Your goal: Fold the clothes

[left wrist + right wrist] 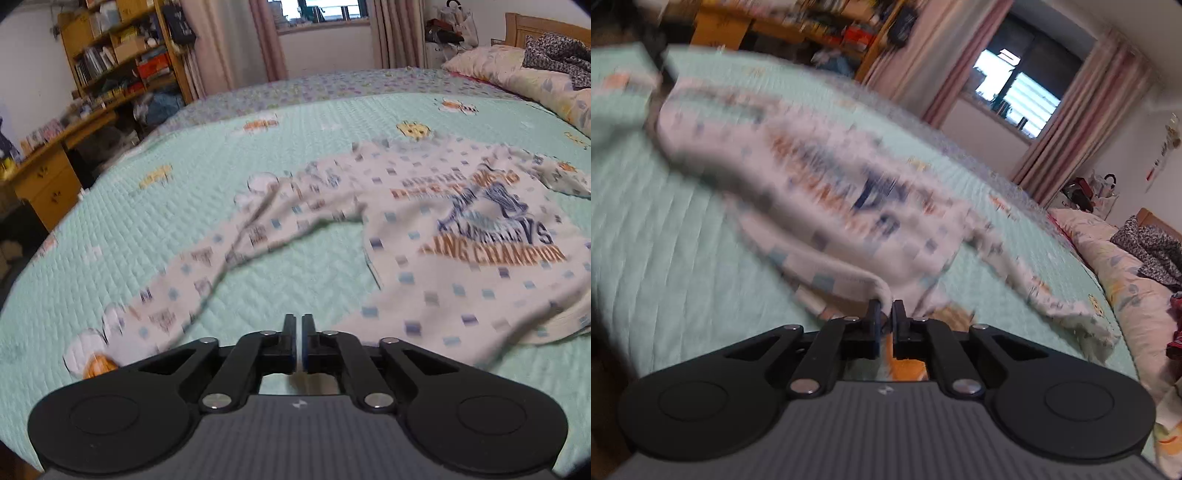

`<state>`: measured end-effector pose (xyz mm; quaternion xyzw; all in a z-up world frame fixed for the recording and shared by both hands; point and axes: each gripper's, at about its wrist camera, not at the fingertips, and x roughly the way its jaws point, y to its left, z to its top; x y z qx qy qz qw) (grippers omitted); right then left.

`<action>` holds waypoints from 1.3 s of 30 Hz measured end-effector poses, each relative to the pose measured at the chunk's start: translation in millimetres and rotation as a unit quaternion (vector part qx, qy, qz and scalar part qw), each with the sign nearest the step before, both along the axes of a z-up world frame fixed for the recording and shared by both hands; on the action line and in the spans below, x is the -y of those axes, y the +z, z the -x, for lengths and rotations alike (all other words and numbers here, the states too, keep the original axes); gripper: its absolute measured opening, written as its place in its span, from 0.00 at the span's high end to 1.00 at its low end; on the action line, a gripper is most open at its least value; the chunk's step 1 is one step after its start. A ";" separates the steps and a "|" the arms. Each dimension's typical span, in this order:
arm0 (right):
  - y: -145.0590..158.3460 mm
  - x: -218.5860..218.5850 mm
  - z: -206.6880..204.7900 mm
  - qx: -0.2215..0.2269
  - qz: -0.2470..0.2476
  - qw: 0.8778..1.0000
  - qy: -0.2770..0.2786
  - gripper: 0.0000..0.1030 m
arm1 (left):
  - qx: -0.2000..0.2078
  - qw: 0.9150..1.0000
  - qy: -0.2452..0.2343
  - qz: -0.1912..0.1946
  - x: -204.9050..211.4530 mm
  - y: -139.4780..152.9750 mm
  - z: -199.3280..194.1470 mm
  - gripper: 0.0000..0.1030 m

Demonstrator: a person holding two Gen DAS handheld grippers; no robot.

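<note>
One shirt (461, 236) lettered "CHAMPION", hem between right gripper (886, 314) fingers; left gripper (298, 325) fingers closed, empty.

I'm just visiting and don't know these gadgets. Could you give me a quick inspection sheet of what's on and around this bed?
Surface: mint quilted bedspread.
Job's things: white printed shirt lying rumpled, unfolded.
Clutter: pillow and dark patterned garment at the bed's head.
Claws: left claw shut, empty; right claw shut on the shirt's edge.
Cables: nothing seen.
Surroundings: wooden bookshelf, desk, curtained window.
</note>
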<state>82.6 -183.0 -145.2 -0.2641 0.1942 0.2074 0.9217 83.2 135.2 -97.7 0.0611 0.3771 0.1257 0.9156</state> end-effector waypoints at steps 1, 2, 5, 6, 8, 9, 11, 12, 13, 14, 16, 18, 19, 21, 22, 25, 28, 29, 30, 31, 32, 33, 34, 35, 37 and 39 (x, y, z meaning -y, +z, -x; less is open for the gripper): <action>16.0 5.3 -6.5 0.004 -0.029 1.000 -0.006 0.94 | 0.011 1.000 0.003 -0.006 -1.2 9.5 -2.8 1.00; 37.5 13.1 -14.4 0.007 -0.068 0.998 -0.014 0.94 | 0.029 1.000 0.003 -0.009 -2.4 23.0 -4.0 1.00; 94.7 33.1 -46.8 0.009 -0.161 0.987 -0.031 0.95 | 0.093 0.995 -0.002 -0.016 -6.6 71.2 -8.2 1.00; 110.2 37.6 -60.7 0.005 -0.183 0.982 -0.035 0.95 | 0.103 0.994 0.000 -0.027 -6.6 82.3 -14.3 1.00; 127.2 38.1 -96.9 -0.018 -0.204 0.978 -0.041 0.95 | 0.109 0.993 -0.006 -0.040 -5.3 99.6 -27.6 1.00; 129.4 34.5 -115.1 -0.037 -0.203 0.978 -0.042 0.95 | 0.103 0.994 -0.015 -0.037 -2.2 100.3 -30.9 0.99; 125.4 27.6 -144.7 -0.068 -0.200 0.976 -0.047 0.95 | 0.089 0.995 -0.034 -0.037 7.3 96.2 -32.4 0.89; 120.4 24.8 -154.3 -0.077 -0.196 0.976 -0.051 0.95 | 0.083 0.994 -0.050 -0.049 16.5 87.8 -27.7 0.85; 113.6 22.8 -156.7 -0.077 -0.187 0.978 -0.053 0.95 | 0.078 0.992 -0.069 -0.070 28.3 75.8 -20.1 0.80; 106.9 20.8 -159.2 -0.078 -0.178 0.979 -0.055 0.95 | 0.070 0.989 -0.093 -0.094 42.7 60.4 -9.3 0.80; 93.2 21.0 -156.9 -0.084 -0.174 0.980 -0.056 0.95 | 0.047 0.978 -0.158 -0.128 72.4 25.9 15.7 0.75; 81.6 22.6 -147.4 -0.089 -0.175 0.979 -0.057 0.95 | 0.024 0.966 -0.211 -0.145 98.9 -5.9 39.8 0.75; 77.1 23.3 -141.5 -0.090 -0.174 0.979 -0.056 0.95 | 0.017 0.967 -0.212 -0.141 104.4 -14.0 46.2 0.75; 72.1 25.0 -128.4 -0.089 -0.172 0.980 -0.053 0.94 | 0.003 0.968 -0.212 -0.131 115.1 -30.1 58.9 0.73; 71.1 26.3 -121.2 -0.087 -0.170 0.980 -0.049 0.94 | -0.004 0.969 -0.213 -0.126 120.5 -38.2 65.3 0.68; 67.6 27.9 -103.9 -0.087 -0.173 0.980 -0.037 0.94 | -0.019 0.983 -0.172 -0.055 111.7 -38.3 65.2 0.61; 62.5 27.4 -91.9 -0.089 -0.179 0.979 -0.028 0.94 | -0.019 0.988 -0.151 -0.005 103.6 -34.0 62.1 0.56; 60.6 27.0 -88.1 -0.089 -0.180 0.979 -0.027 0.94 | -0.024 0.989 -0.147 0.003 102.9 -35.9 58.6 0.53; 59.0 26.9 -84.3 -0.087 -0.180 0.980 -0.026 0.94 | -0.029 0.989 -0.143 0.012 102.1 -37.8 55.0 0.51; 57.3 27.4 -80.0 -0.084 -0.179 0.980 -0.027 0.94 | -0.034 0.989 -0.139 0.021 101.3 -39.6 51.4 0.50; 55.8 28.4 -75.8 -0.080 -0.179 0.980 -0.028 0.94 | -0.039 0.990 -0.136 0.029 100.6 -41.5 47.8 0.50; 54.5 30.4 -71.7 -0.076 -0.179 0.980 -0.030 0.94 | -0.046 0.989 -0.131 0.045 99.7 -45.1 42.5 0.50; 53.5 32.5 -68.0 -0.072 -0.179 0.981 -0.033 0.94 | -0.056 0.989 -0.124 0.064 97.3 -49.8 35.8 0.50; 52.9 35.7 -65.4 -0.068 -0.180 0.981 -0.038 0.94 | -0.070 0.987 -0.114 0.085 94.1 -55.3 28.6 0.54; 50.4 44.0 -61.4 -0.066 -0.181 0.980 -0.049 0.94 | -0.073 0.982 -0.115 0.133 86.6 -51.6 20.9 0.83; 47.9 50.1 -59.6 -0.067 -0.180 0.980 -0.058 0.94 | -0.077 0.974 -0.116 0.181 79.2 -47.7 13.3 0.95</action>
